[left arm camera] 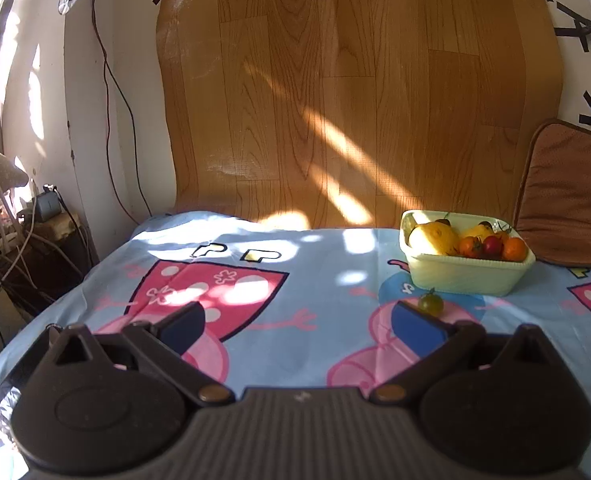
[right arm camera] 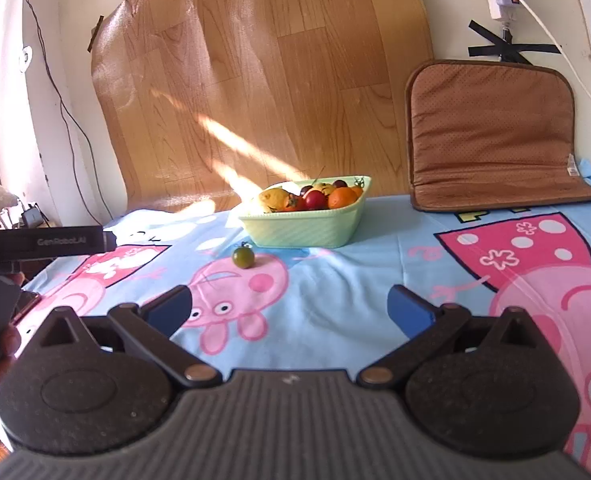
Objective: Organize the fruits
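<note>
Your left tongs (left arm camera: 299, 326) and right tongs (right arm camera: 291, 312) both stand wide apart and hold nothing, low over the cartoon-print cloth (right arm camera: 355, 276). The pale green basket (right arm camera: 307, 228) holds yellow, orange and red fruit. One green tomato (right arm camera: 243, 258) lies on the cloth just in front of the basket, apart from it. A brown cushion (right arm camera: 491, 132) leans behind the basket, to its right.

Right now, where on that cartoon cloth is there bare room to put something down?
The widest bare stretch of cloth runs from the green tomato rightward to the brown cushion, in front of the right claw. Left of the basket, ahead of the left claw, is bare too. It is crowded only around the basket, with the tomato just before it.
</note>
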{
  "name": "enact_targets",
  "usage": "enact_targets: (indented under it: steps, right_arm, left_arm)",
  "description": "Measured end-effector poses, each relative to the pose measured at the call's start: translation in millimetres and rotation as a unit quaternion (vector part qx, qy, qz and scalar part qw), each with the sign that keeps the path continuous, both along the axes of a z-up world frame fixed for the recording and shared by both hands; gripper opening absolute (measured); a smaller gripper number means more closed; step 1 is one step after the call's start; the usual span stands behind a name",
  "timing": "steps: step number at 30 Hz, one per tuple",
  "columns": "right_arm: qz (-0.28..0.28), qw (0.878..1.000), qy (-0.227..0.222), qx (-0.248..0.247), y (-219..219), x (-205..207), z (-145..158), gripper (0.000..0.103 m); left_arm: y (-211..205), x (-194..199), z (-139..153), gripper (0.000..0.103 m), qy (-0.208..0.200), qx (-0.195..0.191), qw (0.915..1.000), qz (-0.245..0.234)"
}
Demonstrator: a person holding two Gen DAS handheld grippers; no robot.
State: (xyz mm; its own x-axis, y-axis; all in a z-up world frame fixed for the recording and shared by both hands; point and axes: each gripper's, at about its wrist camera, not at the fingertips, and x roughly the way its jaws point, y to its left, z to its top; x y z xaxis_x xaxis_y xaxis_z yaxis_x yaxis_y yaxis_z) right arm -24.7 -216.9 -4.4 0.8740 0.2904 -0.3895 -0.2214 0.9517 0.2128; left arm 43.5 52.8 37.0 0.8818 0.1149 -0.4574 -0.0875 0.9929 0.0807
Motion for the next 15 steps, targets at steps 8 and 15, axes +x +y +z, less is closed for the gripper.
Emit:
enact_targets:
  steps: [8,15]
  right_arm:
    - [0.013,1.0,-0.01,0.009,4.8,-10.7,3.9,0.103]
    - [0.003,1.0,-0.008,0.022,-3.0,-13.6,2.7,0.103]
  left_arm:
    - [-37.4,-16.1,0.3,0.103,0.003,0.035,0.9987,-0.037]
    - [-54.3,-22.9,-1.6,0.103,0.02,0.032,0.9975,-0.06]
